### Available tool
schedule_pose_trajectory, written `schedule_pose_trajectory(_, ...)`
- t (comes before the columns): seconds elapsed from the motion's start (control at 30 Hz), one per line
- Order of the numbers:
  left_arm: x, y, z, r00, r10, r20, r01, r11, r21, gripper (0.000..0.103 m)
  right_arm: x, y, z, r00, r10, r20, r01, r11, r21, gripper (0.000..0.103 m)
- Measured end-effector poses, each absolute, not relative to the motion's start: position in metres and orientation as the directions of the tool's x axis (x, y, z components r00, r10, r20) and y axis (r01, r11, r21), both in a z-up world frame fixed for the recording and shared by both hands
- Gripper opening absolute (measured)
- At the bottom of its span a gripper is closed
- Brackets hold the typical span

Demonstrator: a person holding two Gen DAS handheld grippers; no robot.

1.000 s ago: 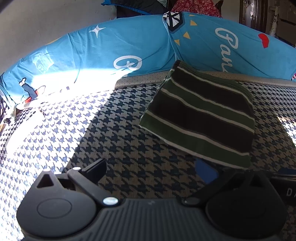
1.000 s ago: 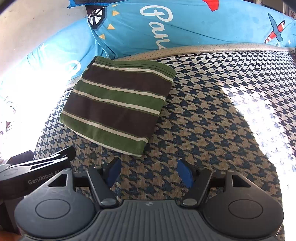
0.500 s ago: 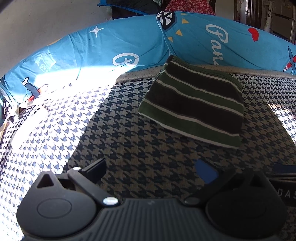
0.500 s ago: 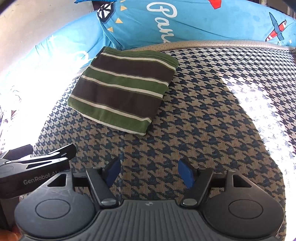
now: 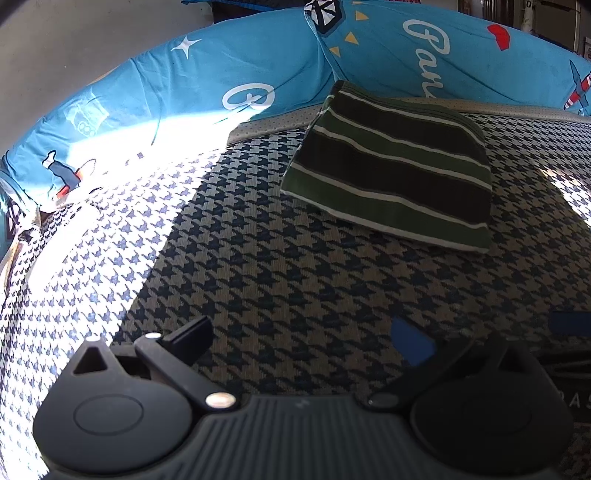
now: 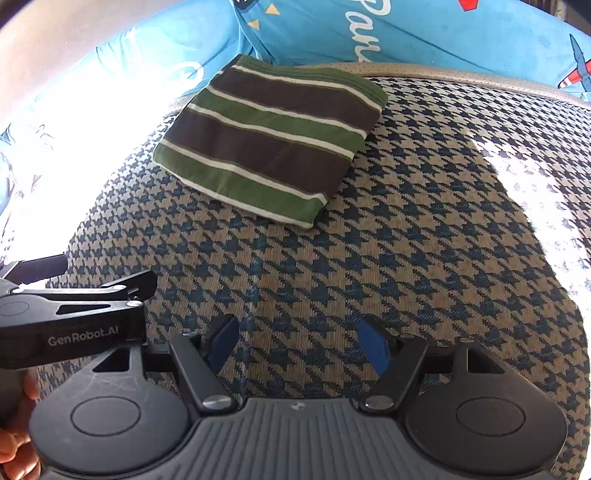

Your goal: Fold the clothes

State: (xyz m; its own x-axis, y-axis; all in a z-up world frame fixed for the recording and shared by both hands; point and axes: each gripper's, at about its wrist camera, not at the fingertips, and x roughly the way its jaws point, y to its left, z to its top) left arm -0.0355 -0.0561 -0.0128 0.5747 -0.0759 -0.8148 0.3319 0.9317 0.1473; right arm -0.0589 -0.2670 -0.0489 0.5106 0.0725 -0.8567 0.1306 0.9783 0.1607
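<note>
A houndstooth cover [image 6: 424,236] is spread over the whole surface, with blue cushions [image 5: 229,77] lined along its far edge. Near those cushions a striped garment [image 6: 273,144] is laid flat, folded into a neat rectangle, so the folding appears finished; no other clothes are seen. The left gripper [image 5: 306,338] and right gripper [image 6: 299,343] are held apart from it, fingers spread, nothing grasped.

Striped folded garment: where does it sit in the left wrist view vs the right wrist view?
Left wrist: striped folded garment lies upper right of centre, flat on the houndstooth cover.
Right wrist: it lies upper left of centre, on the same cover.
Shared landmark: the blue cushion with white script just behind its far edge.
</note>
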Motion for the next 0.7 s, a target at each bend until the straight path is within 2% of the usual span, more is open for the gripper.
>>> schedule_pose_trajectory(0.17, -0.037, -0.050, -0.013, 0.550, -0.095, -0.830, 0.330, 0.937, 0.111, 0.103, -0.063, -0.266, -0.047, 0.510, 0.089, -0.855, 0.120, 0.977, 0.174, 0.072)
schedule_pose_trajectory(0.7, -0.039, -0.059, -0.010, 0.553, -0.087, -0.829, 0.326, 0.938, 0.119, 0.103, -0.065, -0.275, -0.041, 0.520, 0.074, -0.851, 0.173, 0.966, 0.190, 0.073)
